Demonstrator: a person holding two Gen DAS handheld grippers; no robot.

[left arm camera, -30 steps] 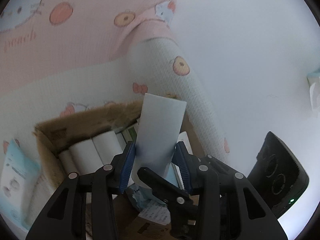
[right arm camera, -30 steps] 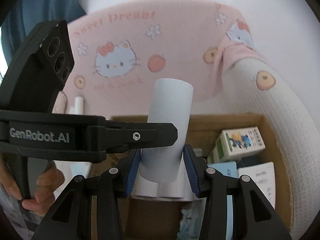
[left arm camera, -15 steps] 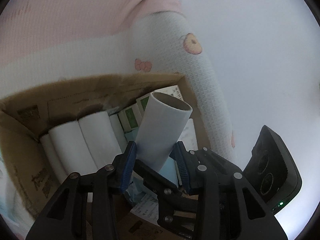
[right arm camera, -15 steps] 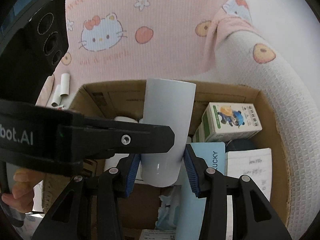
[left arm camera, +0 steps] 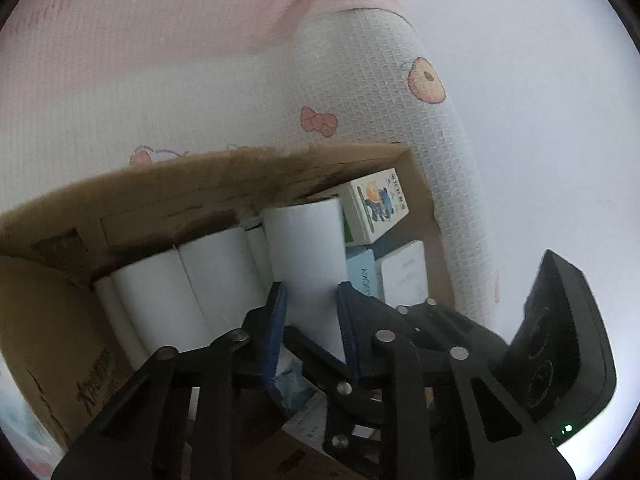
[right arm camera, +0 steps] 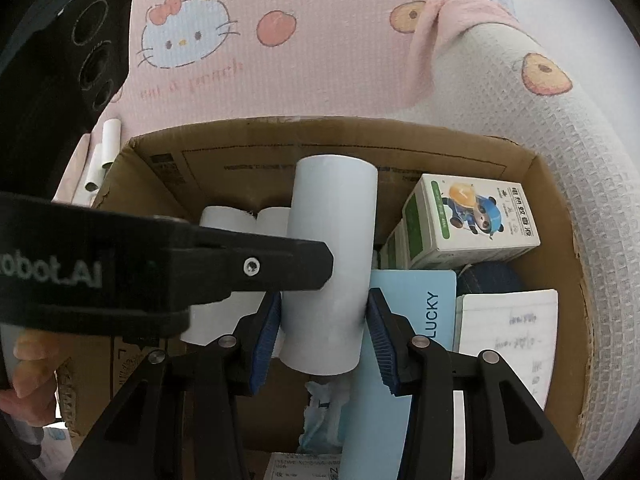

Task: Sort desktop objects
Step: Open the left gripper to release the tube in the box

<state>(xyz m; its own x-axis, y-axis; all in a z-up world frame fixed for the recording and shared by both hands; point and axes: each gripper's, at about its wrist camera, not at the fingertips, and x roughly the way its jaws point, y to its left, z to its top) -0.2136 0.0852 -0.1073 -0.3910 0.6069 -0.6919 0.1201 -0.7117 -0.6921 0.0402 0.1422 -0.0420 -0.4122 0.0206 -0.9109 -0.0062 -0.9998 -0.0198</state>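
white paper tube (right arm camera: 330,268) over the cardboard box (right arm camera: 560,208)
right gripper (right arm camera: 324,334) clamps it; left gripper (left arm camera: 310,330), jaws just narrowed, seemingly pinches it too.

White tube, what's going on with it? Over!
Right claw shut on white tube, over cardboard box. Left claw just been closing, tube seemingly between pads, grip unclear. White rolls lying right below.

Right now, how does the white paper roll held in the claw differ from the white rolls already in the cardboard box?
The white paper roll in the right claw stands up out of the cardboard box; the white rolls in the box lie low along its left side. The held white paper roll is alone and clamped; those lie side by side, untouched. All are plain white cylinders.
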